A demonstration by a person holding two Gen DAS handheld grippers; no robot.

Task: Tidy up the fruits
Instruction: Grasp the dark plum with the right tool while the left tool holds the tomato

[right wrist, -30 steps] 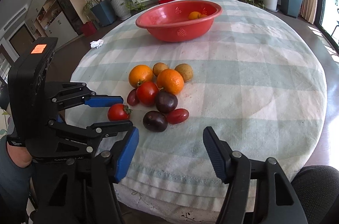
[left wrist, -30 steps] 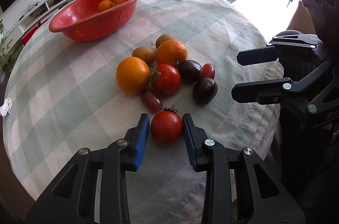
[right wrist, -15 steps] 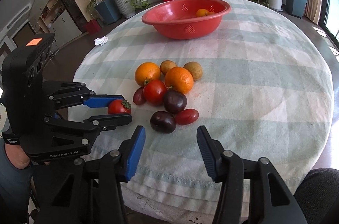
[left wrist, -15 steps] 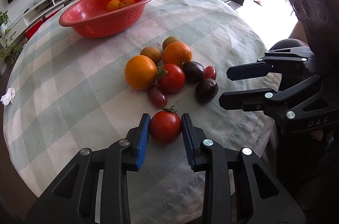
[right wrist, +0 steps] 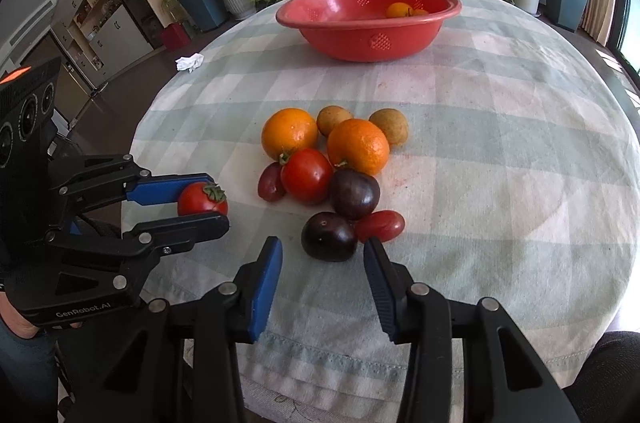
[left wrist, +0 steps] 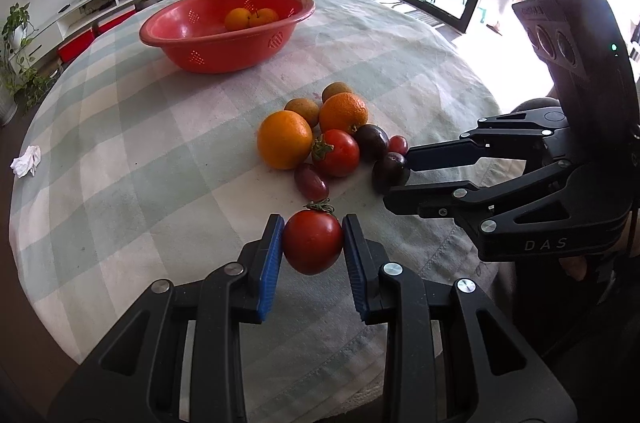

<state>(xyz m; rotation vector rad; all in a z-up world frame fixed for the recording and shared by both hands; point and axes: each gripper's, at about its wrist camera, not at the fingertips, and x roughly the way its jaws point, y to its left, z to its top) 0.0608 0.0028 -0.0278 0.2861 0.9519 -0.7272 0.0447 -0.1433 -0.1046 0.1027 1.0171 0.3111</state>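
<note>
My left gripper (left wrist: 313, 248) is shut on a red tomato (left wrist: 312, 241) with a green stem, near the table's front edge. In the right wrist view the same tomato (right wrist: 200, 197) sits between the left gripper's (right wrist: 219, 201) fingers. My right gripper (right wrist: 322, 249) is closing. A dark plum (right wrist: 329, 237) lies between its fingertips, and the pads do not touch it. Behind the plum lies a pile of fruit with two oranges (right wrist: 289, 133), a second tomato (right wrist: 306, 175) and another dark plum (right wrist: 354, 193). A red basin (right wrist: 368, 19) at the far side holds oranges (left wrist: 250, 18).
A small red oval fruit (right wrist: 379, 225) touches the near plum on its right. Two brownish round fruits (right wrist: 389, 125) lie behind the oranges. A crumpled white tissue (left wrist: 26, 161) rests at the checked tablecloth's (right wrist: 500, 163) left edge. Potted plants and a low cabinet stand beyond.
The left gripper's pads have closed onto the tomato. The right gripper's jaws have narrowed, and it has moved forward so that the dark plum now lies between its tips.
</note>
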